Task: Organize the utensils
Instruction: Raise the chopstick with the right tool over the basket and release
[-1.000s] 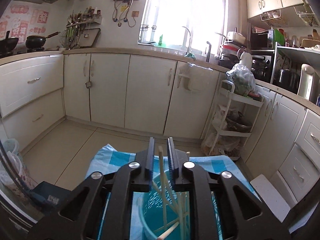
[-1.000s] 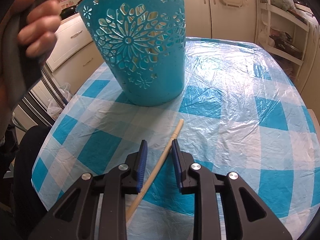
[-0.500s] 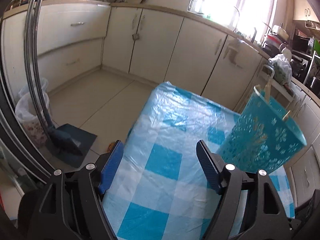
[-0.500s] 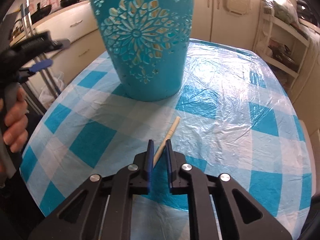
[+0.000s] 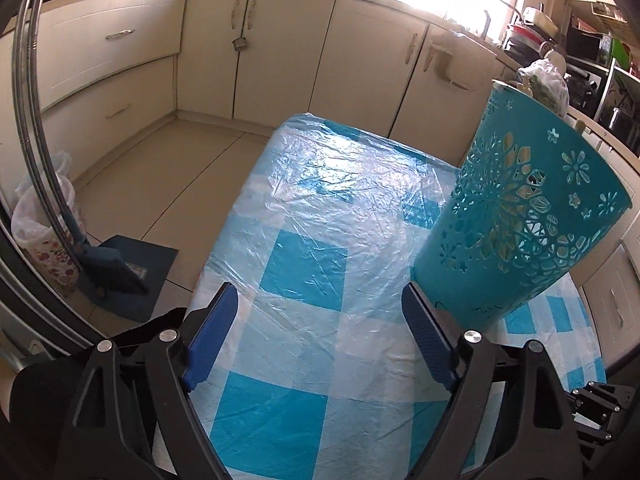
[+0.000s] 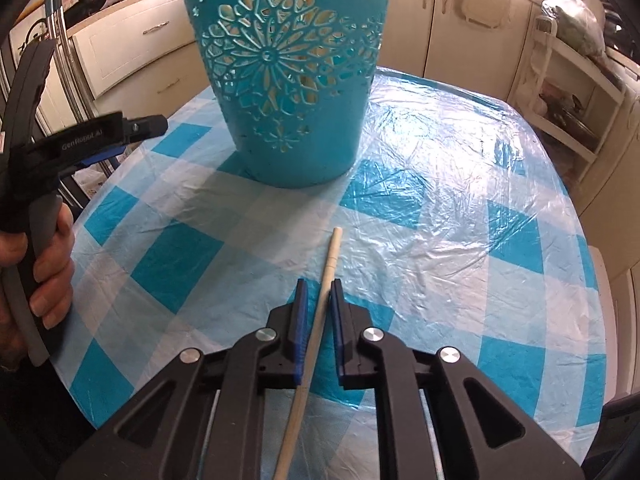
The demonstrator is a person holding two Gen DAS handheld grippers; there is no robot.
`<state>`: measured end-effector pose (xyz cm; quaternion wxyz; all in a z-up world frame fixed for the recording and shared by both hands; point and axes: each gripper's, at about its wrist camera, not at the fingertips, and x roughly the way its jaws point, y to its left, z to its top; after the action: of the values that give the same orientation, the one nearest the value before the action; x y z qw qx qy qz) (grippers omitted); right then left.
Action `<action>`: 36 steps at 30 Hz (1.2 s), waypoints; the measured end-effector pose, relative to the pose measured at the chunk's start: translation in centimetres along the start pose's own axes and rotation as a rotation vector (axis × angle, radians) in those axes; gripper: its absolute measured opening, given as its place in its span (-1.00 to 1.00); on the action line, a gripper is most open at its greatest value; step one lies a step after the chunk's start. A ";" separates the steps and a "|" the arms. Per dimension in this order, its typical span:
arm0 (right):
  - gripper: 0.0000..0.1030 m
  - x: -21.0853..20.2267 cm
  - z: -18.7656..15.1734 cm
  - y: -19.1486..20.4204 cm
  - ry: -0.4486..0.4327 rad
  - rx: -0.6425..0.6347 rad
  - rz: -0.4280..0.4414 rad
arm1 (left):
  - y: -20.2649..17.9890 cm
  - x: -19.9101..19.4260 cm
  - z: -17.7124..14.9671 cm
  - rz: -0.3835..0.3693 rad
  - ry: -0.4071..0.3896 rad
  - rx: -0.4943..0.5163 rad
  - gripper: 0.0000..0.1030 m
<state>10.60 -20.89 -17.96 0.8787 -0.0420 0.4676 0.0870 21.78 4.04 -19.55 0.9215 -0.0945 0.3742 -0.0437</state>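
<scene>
Right fingers (image 6: 318, 300) clamped on pale chopstick (image 6: 320, 312), left fingers (image 5: 320, 328) opening, nothing between, teal basket (image 6: 280, 80) behind

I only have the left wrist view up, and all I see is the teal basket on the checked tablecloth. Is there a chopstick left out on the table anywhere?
Observer: Yes, one pale chopstick lies on the tablecloth in front of the basket, apart from it.
Operator: Is the right gripper anywhere near it?
Observer: The right gripper is shut on the chopstick, pads on both sides of the shaft.
Operator: And what does my left gripper look like from there?
Observer: The left gripper hangs at the table's left edge beside the basket, held in a hand. Its jaws are opening with nothing between them.
</scene>
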 end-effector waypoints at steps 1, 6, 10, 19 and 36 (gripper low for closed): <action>-0.88 -0.2 -0.1 -0.3 -0.003 0.021 0.017 | -0.1 0.0 0.0 0.001 0.000 0.004 0.57; -0.88 -2.9 -0.4 -2.3 -0.068 0.136 0.140 | 0.4 0.1 0.0 -0.002 0.007 -0.025 0.59; -0.88 -4.9 -0.3 -3.3 -0.136 0.196 0.246 | 0.6 0.3 0.1 -0.001 0.014 -0.037 0.60; -0.88 -10.3 2.1 -3.7 -0.329 0.219 0.361 | 0.6 0.3 0.0 0.006 0.013 -0.038 0.63; -0.89 -17.7 9.7 -4.0 -0.538 0.132 0.386 | 0.7 0.5 -0.1 0.001 0.016 -0.048 0.64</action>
<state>9.63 -25.32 2.09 0.9387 0.1287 0.2229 0.2292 22.08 4.69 -20.05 0.9159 -0.1160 0.3826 -0.0352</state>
